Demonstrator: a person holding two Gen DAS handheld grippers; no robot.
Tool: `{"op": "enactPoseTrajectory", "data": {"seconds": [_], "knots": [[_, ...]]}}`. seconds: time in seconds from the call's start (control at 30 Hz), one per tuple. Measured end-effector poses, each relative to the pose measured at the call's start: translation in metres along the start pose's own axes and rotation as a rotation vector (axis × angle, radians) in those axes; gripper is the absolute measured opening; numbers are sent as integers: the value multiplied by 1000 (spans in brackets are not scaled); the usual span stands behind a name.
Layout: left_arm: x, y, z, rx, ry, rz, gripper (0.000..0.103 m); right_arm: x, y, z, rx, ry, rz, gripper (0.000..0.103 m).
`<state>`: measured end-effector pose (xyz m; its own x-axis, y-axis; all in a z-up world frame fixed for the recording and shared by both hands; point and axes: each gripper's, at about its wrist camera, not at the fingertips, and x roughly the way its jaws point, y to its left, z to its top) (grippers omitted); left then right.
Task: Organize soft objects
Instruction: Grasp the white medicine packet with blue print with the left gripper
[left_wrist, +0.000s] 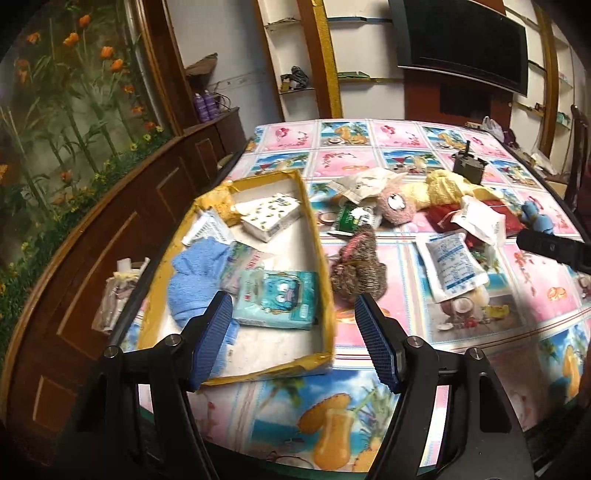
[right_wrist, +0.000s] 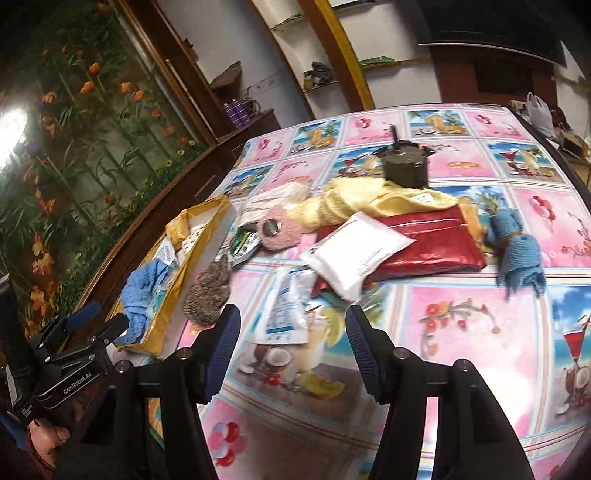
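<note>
- Cardboard tray with yellow taped rim (left_wrist: 314, 221) sits at the left as your collection bin; a blue terry cloth (left_wrist: 192, 280) and teal tissue pack (left_wrist: 279, 299) already lie inside.
- Your left gripper (left_wrist: 295, 343) hangs spread and empty over its near edge.
- A brown knitted plush (right_wrist: 208, 295) waits just beside the tray.
- Your right gripper (right_wrist: 291, 354) is spread, empty, facing the white sachet (right_wrist: 282, 314).
- Glossy fruit-print tablecloth (right_wrist: 461, 369); floral mural left.
</note>
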<state>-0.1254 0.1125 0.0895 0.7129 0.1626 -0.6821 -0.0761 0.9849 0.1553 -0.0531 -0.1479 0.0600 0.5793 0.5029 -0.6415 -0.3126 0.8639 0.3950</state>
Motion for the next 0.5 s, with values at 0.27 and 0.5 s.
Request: {"op": "enactPoseTrajectory", "data": {"seconds": [0.27, 0.5], "knots": [[15, -18, 5, -48, 78, -272, 70, -19, -58, 29, 77, -111, -117, 59], [53, -71, 29, -28, 148, -364, 70, -17, -105, 28, 192, -143, -124, 60]]}}
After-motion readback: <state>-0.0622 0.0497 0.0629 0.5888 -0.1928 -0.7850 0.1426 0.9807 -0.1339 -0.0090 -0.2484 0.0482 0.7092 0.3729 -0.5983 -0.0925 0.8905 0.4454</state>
